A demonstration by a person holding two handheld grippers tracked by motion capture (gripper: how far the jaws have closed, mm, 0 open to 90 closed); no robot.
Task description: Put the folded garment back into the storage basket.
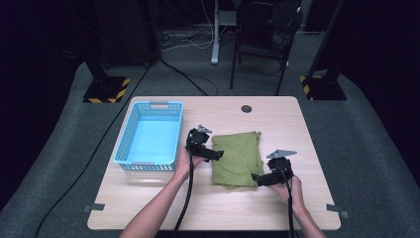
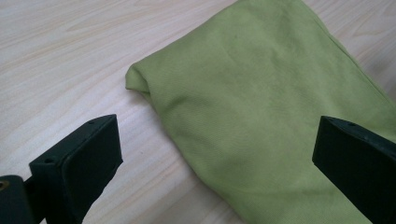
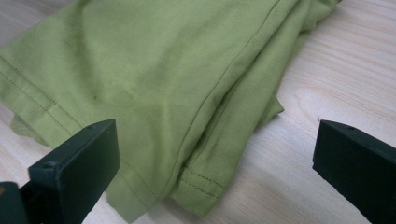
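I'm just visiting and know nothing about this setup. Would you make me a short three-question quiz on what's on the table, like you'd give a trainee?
1. True or false: the green cloth lies inside the blue basket.
2. Which tool is at the cloth's near corner? A) left tool B) right tool
3. Fill in: both tools have their jaws ____.

Key
1. False. The cloth lies folded on the table, right of the basket.
2. B. The left tool is at the cloth's left edge, beside the basket.
3. Open. In each gripper view the jaws stand wide apart with the cloth between them, nothing gripped.
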